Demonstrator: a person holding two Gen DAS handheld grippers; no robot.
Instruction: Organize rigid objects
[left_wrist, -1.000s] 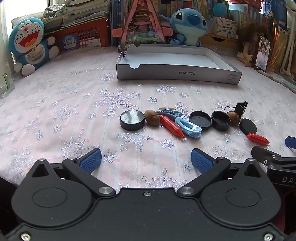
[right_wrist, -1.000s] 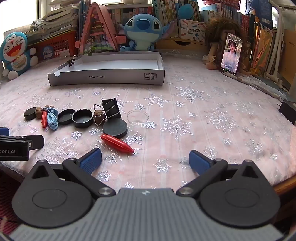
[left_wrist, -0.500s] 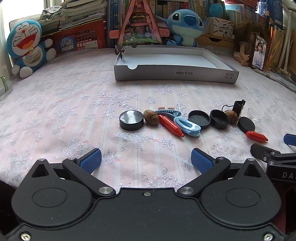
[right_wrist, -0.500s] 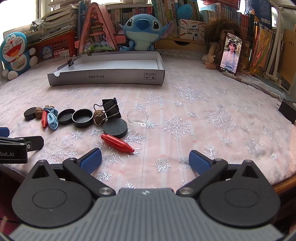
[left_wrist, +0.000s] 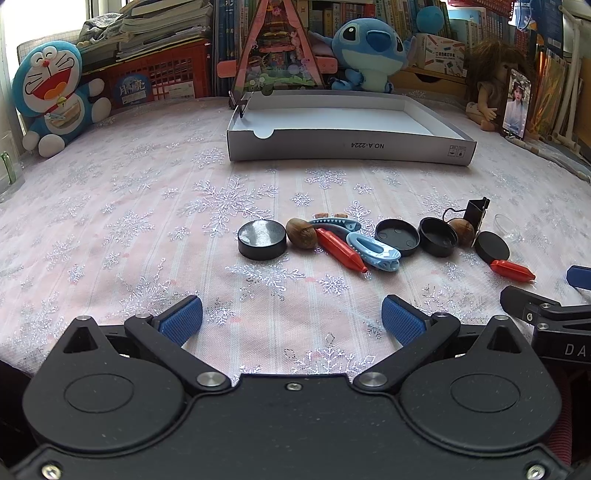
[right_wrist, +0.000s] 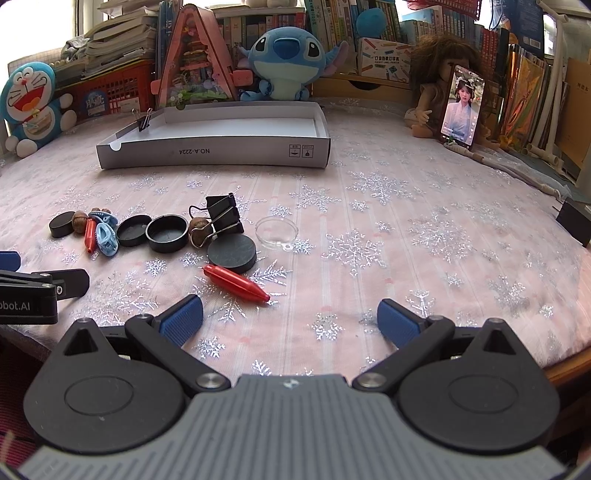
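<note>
Grippers: two; the left gripper (left_wrist: 291, 319) and right gripper (right_wrist: 290, 319) both gape wide with ribbed blue pads, holding nothing, near edge.
Black discs: two solid pucks (right_wrist: 231, 253), flat and matte.
Black caps: two shallow round lids (right_wrist: 167, 233), hollow side up.
Red pens: two glossy tapered plastic sticks; one (right_wrist: 236, 283) lies alone, nearest the right gripper.
Blue clips: two curved plastic hair clips (left_wrist: 373, 251).
Nuts: two brown, rounded (left_wrist: 301, 238).
Binder clip: one black metal (right_wrist: 223, 214).
Clear dish: one, round (right_wrist: 276, 229).
Tray: one white cardboard box (right_wrist: 221, 151), far side.
Surface: pink cloth with silver snowflakes (right_wrist: 406, 221); the items cluster left of centre.
</note>
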